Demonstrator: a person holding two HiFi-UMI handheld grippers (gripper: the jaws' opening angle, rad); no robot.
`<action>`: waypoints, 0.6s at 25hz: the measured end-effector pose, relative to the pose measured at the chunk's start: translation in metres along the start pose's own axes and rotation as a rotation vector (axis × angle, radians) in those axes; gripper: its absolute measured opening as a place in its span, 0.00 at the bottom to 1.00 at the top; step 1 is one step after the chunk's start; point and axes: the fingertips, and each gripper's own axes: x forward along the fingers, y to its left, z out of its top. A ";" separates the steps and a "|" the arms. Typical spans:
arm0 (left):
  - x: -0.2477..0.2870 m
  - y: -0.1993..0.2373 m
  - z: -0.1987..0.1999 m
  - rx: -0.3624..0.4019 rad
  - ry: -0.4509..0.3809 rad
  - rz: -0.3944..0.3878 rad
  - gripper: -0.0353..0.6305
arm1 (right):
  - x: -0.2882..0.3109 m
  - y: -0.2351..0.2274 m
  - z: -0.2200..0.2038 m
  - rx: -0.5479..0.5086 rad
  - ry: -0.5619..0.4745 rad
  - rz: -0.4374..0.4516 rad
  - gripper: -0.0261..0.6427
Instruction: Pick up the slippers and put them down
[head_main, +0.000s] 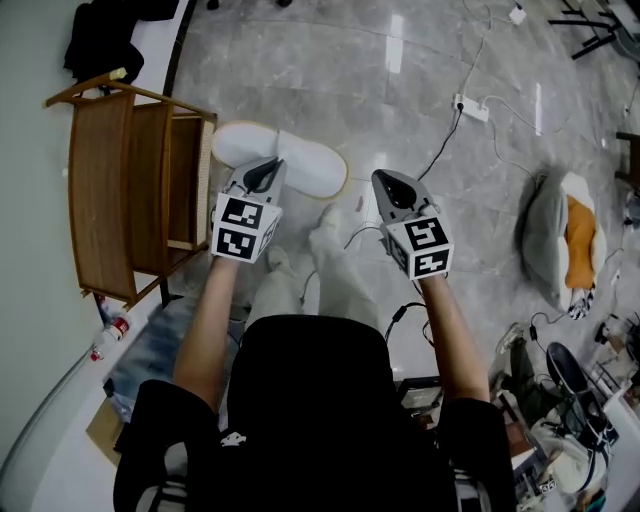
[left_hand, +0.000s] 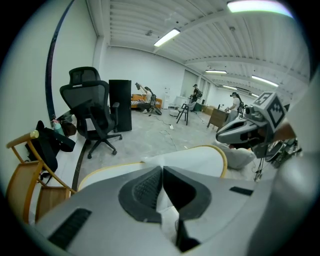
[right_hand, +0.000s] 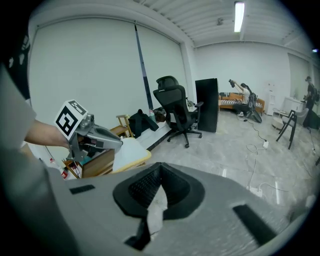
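We read this as the put-down step. The left gripper has its jaws together on the near edge of the white slipper. The slipper has a tan rim and sticks out ahead of the gripper, and from its size against the feet we judge it is off the floor. We cannot tell whether a second slipper is stacked with it. The right gripper has its jaws together with nothing between them, and it hangs beside the left one, apart from the slipper.

To do it well:
- Bring the slipper down level, sole flat.
- Aim for bare floor, away from the person's feet and the black cable.
- Part the jaws only once the sole rests on the floor. The slipper is thin and soft, so it may flop or flip if let go early.
- Hold the right gripper off to the side.

Containers:
- The wooden rack stands at left, close to the slipper. Its open compartment looks bare from above, though the lower part is hidden.
- A grey bag lies open well to the right with something orange inside.
- A bottle lies on the floor by the rack. We cannot see what is in it.
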 end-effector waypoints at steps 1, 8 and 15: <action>0.003 0.002 -0.006 0.007 0.003 -0.005 0.07 | 0.004 0.001 -0.005 0.010 -0.001 -0.009 0.03; 0.025 0.023 -0.064 0.039 0.020 -0.044 0.07 | 0.038 0.022 -0.048 0.049 -0.005 -0.069 0.03; 0.106 0.031 -0.109 0.047 0.033 -0.051 0.07 | 0.088 -0.021 -0.112 0.058 0.006 -0.095 0.03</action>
